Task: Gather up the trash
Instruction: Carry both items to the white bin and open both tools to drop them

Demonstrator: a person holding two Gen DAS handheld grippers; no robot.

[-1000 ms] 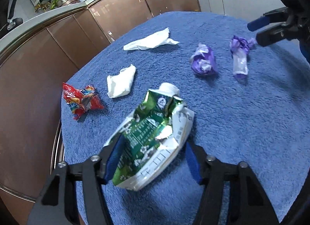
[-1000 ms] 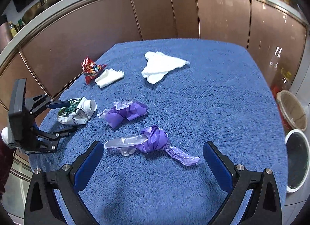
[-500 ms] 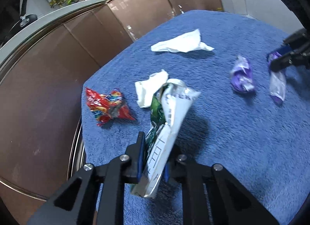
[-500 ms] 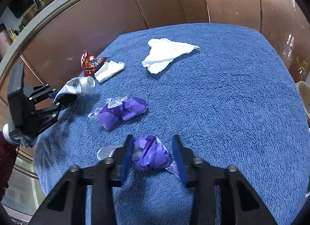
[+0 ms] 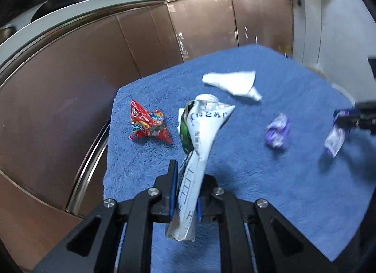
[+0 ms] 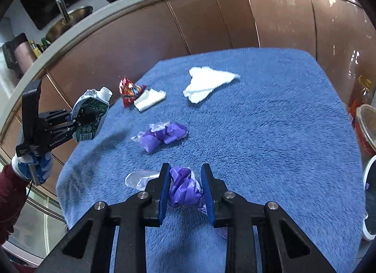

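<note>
Lower centre, both views: left gripper [image 5: 185, 193] clamped on crushed carton [image 5: 199, 136], lifted clear of blue cloth [image 6: 270, 132]. Right gripper [image 6: 185, 190], jaws just closing, pinching purple wrapper [image 6: 183, 186]. Next, likely: carry both to bin [image 6: 366, 120], right edge.

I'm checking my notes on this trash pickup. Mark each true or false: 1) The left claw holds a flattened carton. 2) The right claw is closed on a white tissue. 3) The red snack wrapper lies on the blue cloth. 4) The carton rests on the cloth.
1) True: the left claw clamps the flattened carton.
2) False: the right claw grips a purple wrapper.
3) True: the red snack wrapper lies on the blue cloth.
4) False: it hangs above the cloth.
</note>
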